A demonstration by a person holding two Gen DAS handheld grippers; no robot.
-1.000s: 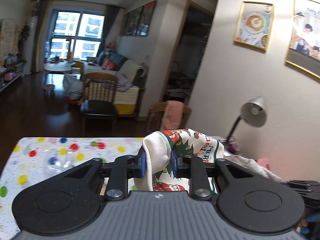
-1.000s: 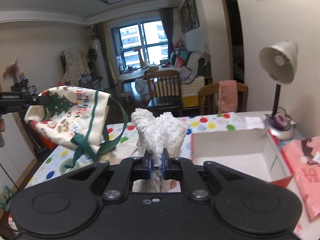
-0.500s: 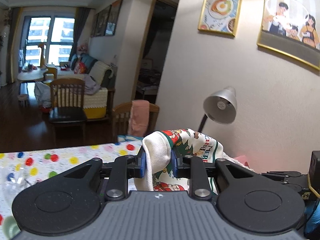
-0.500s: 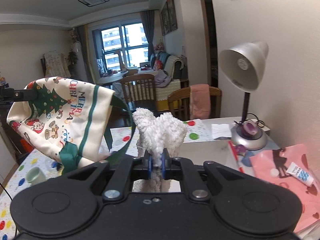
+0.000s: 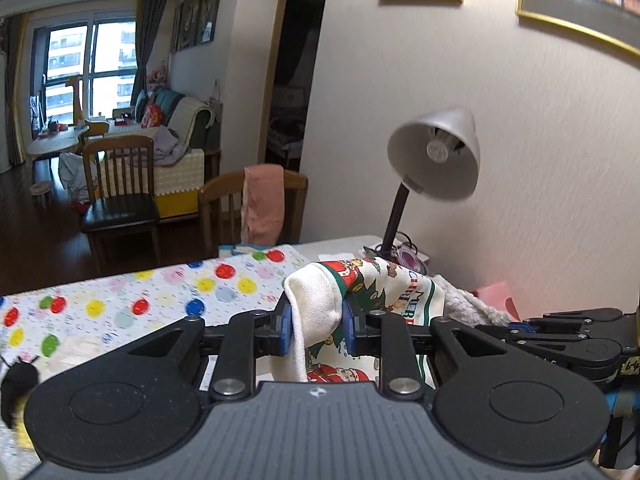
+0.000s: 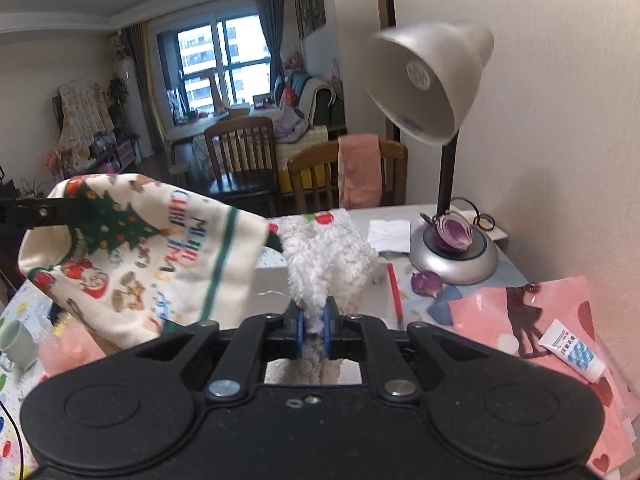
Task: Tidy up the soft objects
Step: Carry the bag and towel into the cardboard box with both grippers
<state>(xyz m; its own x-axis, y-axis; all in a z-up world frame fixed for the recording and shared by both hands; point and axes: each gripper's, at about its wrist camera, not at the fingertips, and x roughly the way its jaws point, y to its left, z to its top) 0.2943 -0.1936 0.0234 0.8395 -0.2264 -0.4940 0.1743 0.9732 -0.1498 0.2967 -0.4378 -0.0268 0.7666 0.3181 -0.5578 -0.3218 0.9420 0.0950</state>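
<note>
Both grippers had swung toward the wall since a second earlier, bringing the desk lamp (image 6: 430,84) from the right edge to twelve o'clock. The left gripper (image 5: 316,322) stayed clamped on the rim of the Christmas bag (image 5: 384,292), held above the table (image 5: 120,300); whether anything lay inside could not be seen. The right gripper (image 6: 313,322) kept pinching the white fluffy cloth (image 6: 326,260), at three o'clock of the bag. On the lamp's base sat a cut red onion (image 6: 454,236); a white tube (image 6: 572,350) lay on pink paper (image 6: 500,312) at four o'clock.
</note>
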